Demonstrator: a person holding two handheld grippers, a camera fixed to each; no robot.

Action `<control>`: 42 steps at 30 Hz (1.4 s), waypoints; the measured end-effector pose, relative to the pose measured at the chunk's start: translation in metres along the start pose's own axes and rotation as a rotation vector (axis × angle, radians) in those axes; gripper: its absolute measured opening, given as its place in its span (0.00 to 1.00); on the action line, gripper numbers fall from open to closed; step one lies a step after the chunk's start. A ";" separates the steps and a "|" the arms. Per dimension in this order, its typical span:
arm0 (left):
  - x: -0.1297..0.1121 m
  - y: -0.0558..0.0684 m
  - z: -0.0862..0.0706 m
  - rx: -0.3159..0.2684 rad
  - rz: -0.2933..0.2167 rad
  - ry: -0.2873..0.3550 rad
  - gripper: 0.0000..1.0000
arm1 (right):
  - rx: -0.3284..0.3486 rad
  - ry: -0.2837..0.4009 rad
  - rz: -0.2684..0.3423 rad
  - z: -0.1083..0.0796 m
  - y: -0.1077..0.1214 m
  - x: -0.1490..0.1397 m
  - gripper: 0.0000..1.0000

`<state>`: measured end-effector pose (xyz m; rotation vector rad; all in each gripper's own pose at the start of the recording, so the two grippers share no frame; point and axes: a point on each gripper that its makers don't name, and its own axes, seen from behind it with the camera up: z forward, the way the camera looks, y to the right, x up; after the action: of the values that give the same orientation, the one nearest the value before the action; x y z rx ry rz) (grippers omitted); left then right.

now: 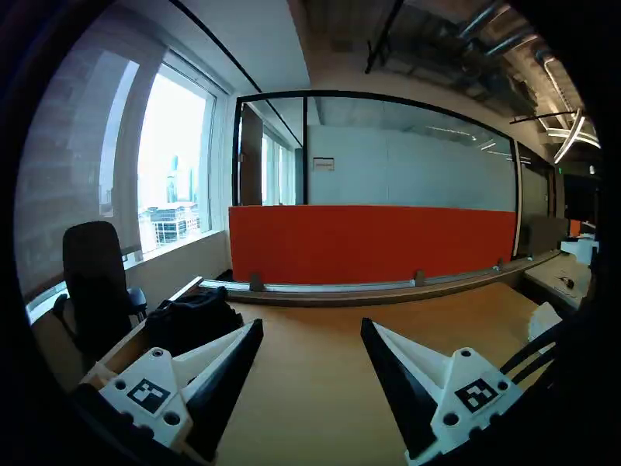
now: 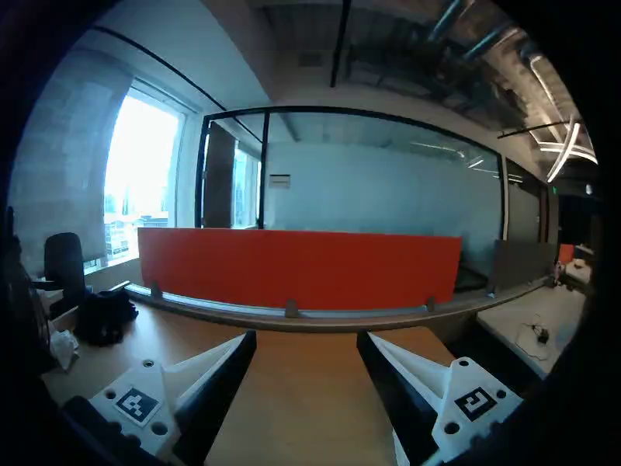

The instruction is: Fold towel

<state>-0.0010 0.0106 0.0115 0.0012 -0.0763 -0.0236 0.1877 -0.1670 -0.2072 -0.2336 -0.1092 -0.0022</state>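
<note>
2 tools, fingers apart, over desk (image 1: 326, 307): L tool (image 1: 311, 323) & R tool (image 2: 307, 335).

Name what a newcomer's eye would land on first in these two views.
The bright orange divider panel running across the far edge of the wooden desk grabs the eye first. Next comes the glaring window at the left, with a black office chair near it and a black bag on the desk's left end. In the foreground, the left tongs and right tongs stand open above the desk.
</note>
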 end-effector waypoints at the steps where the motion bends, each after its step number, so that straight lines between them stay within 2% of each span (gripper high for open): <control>1: -0.001 0.000 0.000 0.000 0.004 0.002 0.93 | 0.000 -0.005 0.005 0.000 -0.004 -0.001 1.00; 6: -0.004 0.000 0.001 0.003 0.024 0.018 0.93 | -0.003 -0.027 0.025 0.004 -0.026 -0.003 1.00; 14: -0.017 -0.006 0.006 0.003 0.030 0.061 0.93 | -0.021 -0.015 0.023 0.007 -0.049 -0.005 1.00; 24: -0.060 -0.017 0.009 0.016 0.024 0.098 0.93 | 0.016 0.003 0.052 0.009 -0.081 -0.014 1.00; 32: -0.096 -0.023 0.008 0.033 0.007 0.111 0.93 | 0.019 -0.009 0.029 0.012 -0.092 -0.036 1.00; 42: -0.127 -0.015 0.015 0.016 -0.011 0.131 0.93 | 0.012 0.003 0.006 0.016 -0.099 -0.050 1.00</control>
<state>-0.1291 -0.0019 0.0166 0.0189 0.0542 -0.0340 0.1350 -0.2598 -0.1742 -0.2219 -0.1057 0.0043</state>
